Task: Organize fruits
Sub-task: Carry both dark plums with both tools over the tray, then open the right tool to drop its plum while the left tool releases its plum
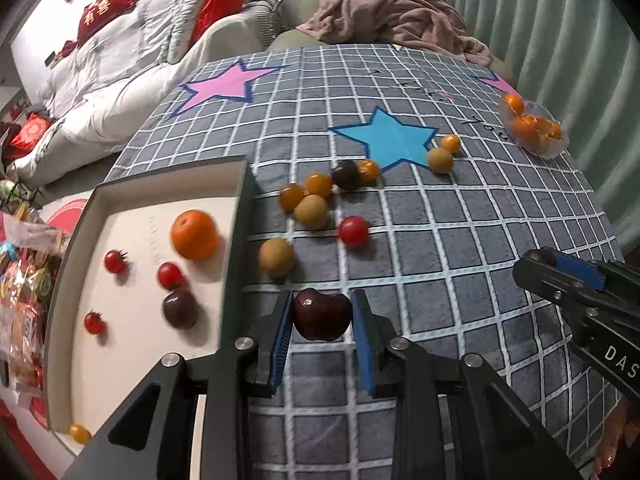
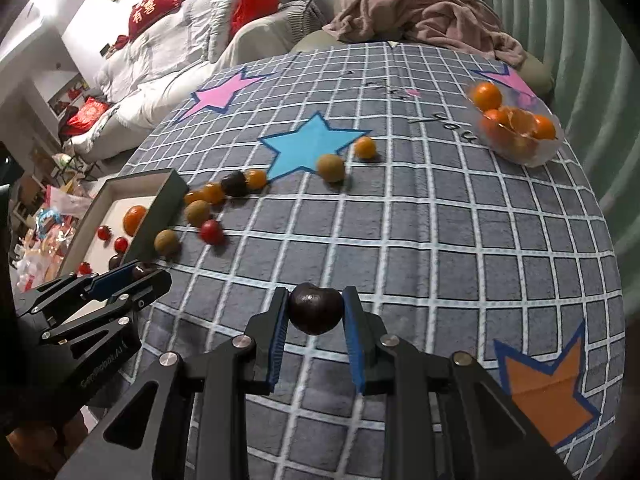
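Observation:
My left gripper is shut on a dark red cherry, held just right of the white tray's dark wall. My right gripper is shut on another dark cherry above the checked cloth. The tray holds an orange, three cherry tomatoes, a dark cherry and a small yellow fruit. Loose on the cloth lie several small fruits: a red tomato, brown longans, yellow-orange tomatoes and a dark cherry.
A clear plastic bowl of oranges sits at the far right of the table. A pink blanket lies on a chair behind it. A white sofa and snack bags are to the left. The table edge curves away at right.

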Available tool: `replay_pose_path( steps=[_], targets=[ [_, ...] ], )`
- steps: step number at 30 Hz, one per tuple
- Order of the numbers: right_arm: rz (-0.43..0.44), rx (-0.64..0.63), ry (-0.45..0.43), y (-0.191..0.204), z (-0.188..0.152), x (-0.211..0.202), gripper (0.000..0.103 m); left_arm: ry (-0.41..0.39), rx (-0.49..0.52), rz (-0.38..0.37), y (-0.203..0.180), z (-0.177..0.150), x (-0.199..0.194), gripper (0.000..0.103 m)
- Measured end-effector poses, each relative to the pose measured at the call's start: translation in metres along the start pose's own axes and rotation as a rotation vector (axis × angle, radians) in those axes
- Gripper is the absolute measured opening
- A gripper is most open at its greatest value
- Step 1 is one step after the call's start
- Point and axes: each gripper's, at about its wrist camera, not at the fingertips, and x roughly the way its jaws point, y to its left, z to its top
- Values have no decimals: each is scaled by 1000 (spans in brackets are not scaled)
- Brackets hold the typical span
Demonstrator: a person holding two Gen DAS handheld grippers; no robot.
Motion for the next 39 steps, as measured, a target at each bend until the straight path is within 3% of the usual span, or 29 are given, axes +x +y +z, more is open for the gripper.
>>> replay_pose_path(
  steps=[20, 30, 39],
  targets=[
    [45, -169, 8, 103, 14, -2, 29, -32, -99, 43, 83, -22, -24, 31],
    [108, -277, 27, 171, 24, 12, 29, -3, -167, 120, 144, -38, -22, 31],
    [168, -328, 97, 215, 18, 45, 29, 41, -211, 167, 172, -52, -11, 31]
  ],
)
